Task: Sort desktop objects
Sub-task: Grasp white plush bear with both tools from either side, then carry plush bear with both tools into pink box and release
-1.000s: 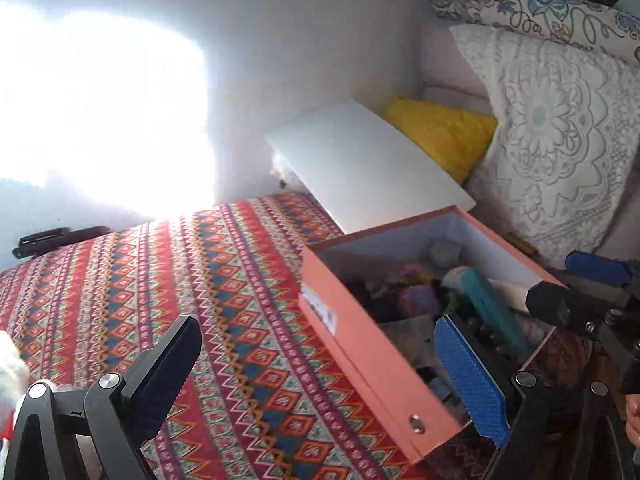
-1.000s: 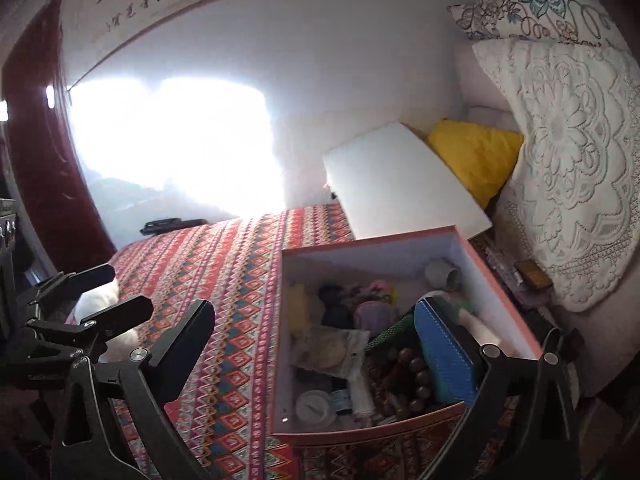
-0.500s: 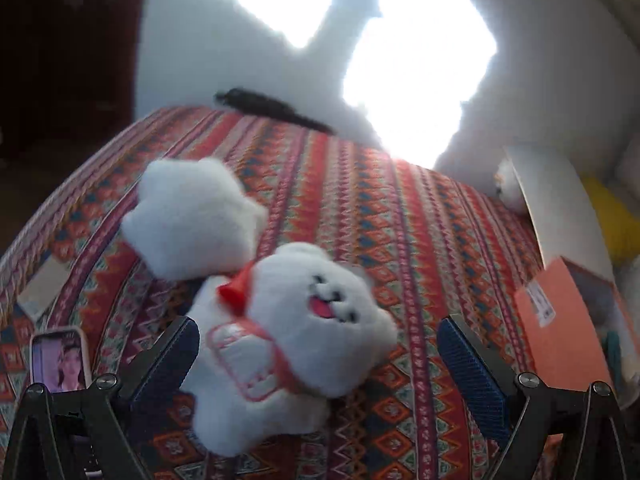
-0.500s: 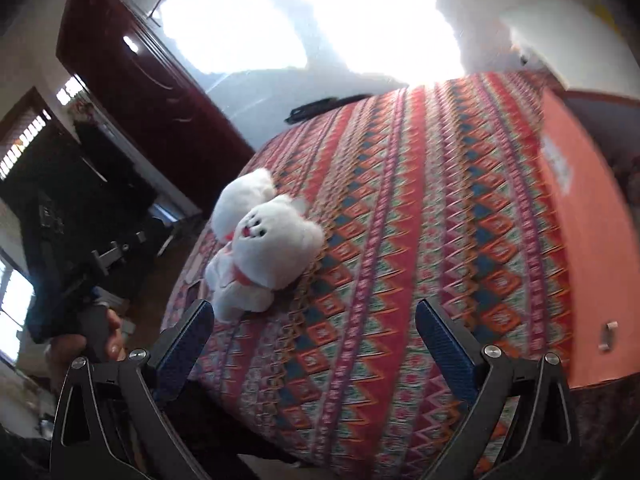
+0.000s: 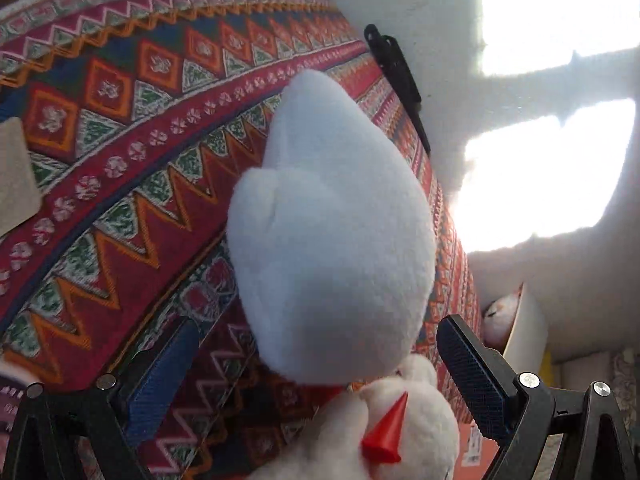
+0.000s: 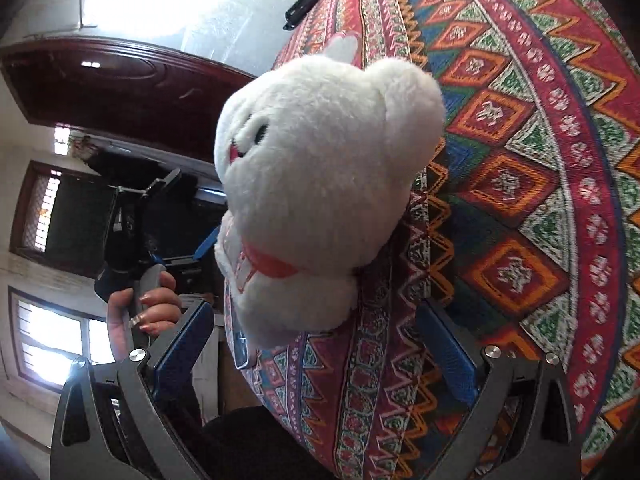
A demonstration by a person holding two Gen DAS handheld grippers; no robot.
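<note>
A white plush bear with a red scarf lies on the patterned tablecloth (image 5: 120, 168). In the left wrist view its big white tail or limb (image 5: 332, 240) fills the middle, with the red scarf tip (image 5: 384, 432) below. My left gripper (image 5: 316, 364) is open, its fingers on either side of the plush. In the right wrist view the bear's head (image 6: 320, 184) is close up. My right gripper (image 6: 316, 348) is open, fingers straddling the bear's lower body. The left gripper (image 6: 200, 248) and the hand holding it show beyond the table edge.
A black pen-like object (image 5: 396, 76) lies near the table's far edge; it also shows in the right wrist view (image 6: 304, 2). The orange box corner (image 5: 476, 452) and white lid (image 5: 524, 332) sit at lower right. A pale card (image 5: 16, 176) lies at left.
Both grippers have swung away from the orange box to the plush bear and closed in on it from opposite sides. Both stay open.
</note>
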